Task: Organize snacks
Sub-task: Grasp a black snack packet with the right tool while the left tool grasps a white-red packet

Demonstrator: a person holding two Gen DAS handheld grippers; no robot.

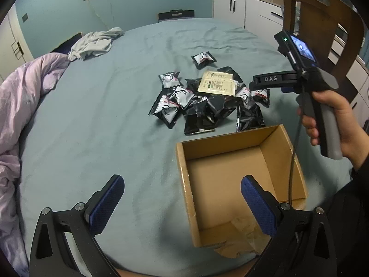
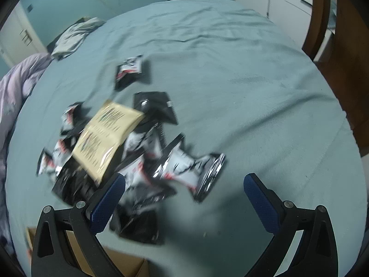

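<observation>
A pile of black-and-white snack packets (image 1: 203, 101) lies on the teal bed, with a beige flat packet (image 1: 216, 83) on top. One packet (image 1: 204, 58) lies apart behind the pile. An empty cardboard box (image 1: 233, 161) stands in front of the pile. My left gripper (image 1: 182, 204) is open and empty, above the box's left wall. My right gripper (image 2: 184, 198) is open and empty, hovering just above the pile's near packets (image 2: 182, 168); it shows from the side in the left wrist view (image 1: 258, 84). The beige packet (image 2: 108, 136) and the box's corner (image 2: 120, 263) also show in the blurred right wrist view.
A lilac duvet (image 1: 20, 106) is bunched on the left of the bed. A grey garment (image 1: 96, 42) lies at the back left. A wooden chair (image 1: 322, 27) stands at the right edge, with white cabinets (image 1: 233, 7) behind.
</observation>
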